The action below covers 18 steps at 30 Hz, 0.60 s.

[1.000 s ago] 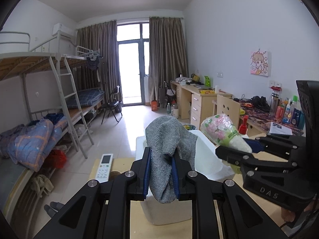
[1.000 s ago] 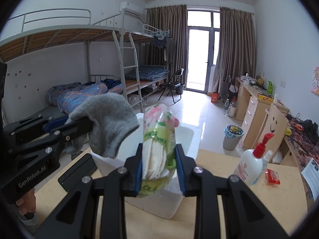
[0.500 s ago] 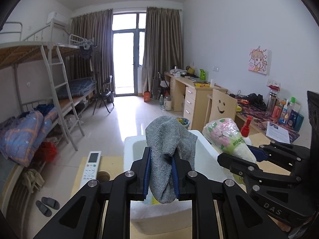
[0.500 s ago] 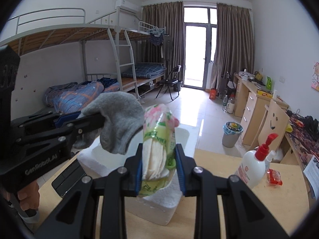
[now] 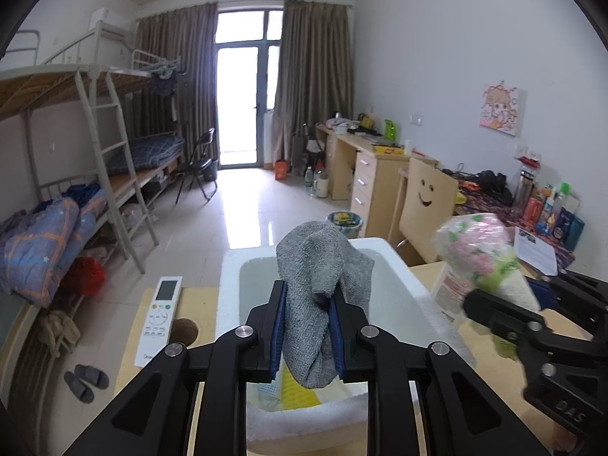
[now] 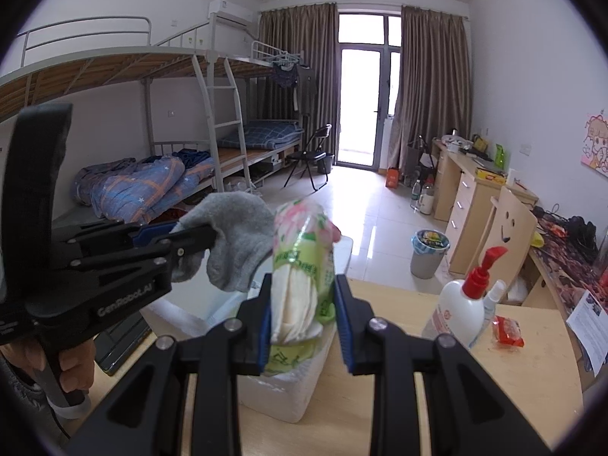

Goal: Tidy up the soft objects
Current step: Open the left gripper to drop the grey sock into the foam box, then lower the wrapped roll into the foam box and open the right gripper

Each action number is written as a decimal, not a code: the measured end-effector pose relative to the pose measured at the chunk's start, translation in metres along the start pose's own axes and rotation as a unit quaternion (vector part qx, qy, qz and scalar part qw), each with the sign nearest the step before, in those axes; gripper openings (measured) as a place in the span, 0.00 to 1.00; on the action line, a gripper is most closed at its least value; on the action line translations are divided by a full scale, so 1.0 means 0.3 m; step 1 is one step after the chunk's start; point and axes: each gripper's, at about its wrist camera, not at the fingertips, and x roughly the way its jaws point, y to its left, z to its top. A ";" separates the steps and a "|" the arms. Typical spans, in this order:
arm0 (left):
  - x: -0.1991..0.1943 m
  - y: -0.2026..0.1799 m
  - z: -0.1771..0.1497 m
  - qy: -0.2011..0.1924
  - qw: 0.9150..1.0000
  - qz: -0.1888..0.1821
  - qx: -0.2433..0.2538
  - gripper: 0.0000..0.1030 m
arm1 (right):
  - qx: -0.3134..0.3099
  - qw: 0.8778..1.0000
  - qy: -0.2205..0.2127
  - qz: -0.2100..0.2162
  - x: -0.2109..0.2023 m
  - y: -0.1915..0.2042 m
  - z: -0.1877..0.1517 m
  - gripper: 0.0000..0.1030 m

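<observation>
A: How are the two hands posed?

B: Both point forward and slightly down over the white foam box (image 5: 228,296) on the wooden table (image 6: 505,364). The left gripper (image 5: 307,332) is over the box's near end, and in the right wrist view a hand (image 6: 72,370) grips its handle at the lower left. The right gripper (image 6: 304,323) sits just beside it, at the box's right side.

A: And the jaws?

B: The left ones have just been opening a little, yet the blue pads (image 5: 278,326) remain pressed on the grey sock (image 5: 319,296). The right ones are narrow, clamped on the tissue pack (image 6: 302,273).

A: Which way do the things run?

B: The sock's long axis is roughly upright: the toe flops over above the pads, the other end dangles into the box. The pack also stands upright, tilted slightly.

A: Textures?

B: The sock is a fuzzy, limp knit. The pack is glossy plastic, green with pink flowers, white folded sheets showing inside. The box is grainy and thick-walled
</observation>
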 end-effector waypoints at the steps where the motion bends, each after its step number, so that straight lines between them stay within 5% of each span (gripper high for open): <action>1: 0.006 -0.001 0.002 0.002 1.000 0.001 -0.003 0.28 | 0.001 1.000 0.000 0.000 -0.001 -0.004 0.000 0.32; 6: 0.005 0.004 0.003 -0.009 1.000 0.022 -0.003 0.77 | 0.004 1.000 -0.003 -0.007 -0.012 -0.014 0.000 0.32; 9: -0.020 -0.002 0.005 -0.025 0.999 0.027 0.003 0.96 | 0.006 1.000 -0.003 -0.011 -0.010 -0.017 -0.003 0.32; 18: -0.067 0.009 -0.009 -0.036 0.998 0.052 -0.001 0.99 | 0.002 1.000 -0.005 -0.005 -0.011 -0.002 -0.004 0.32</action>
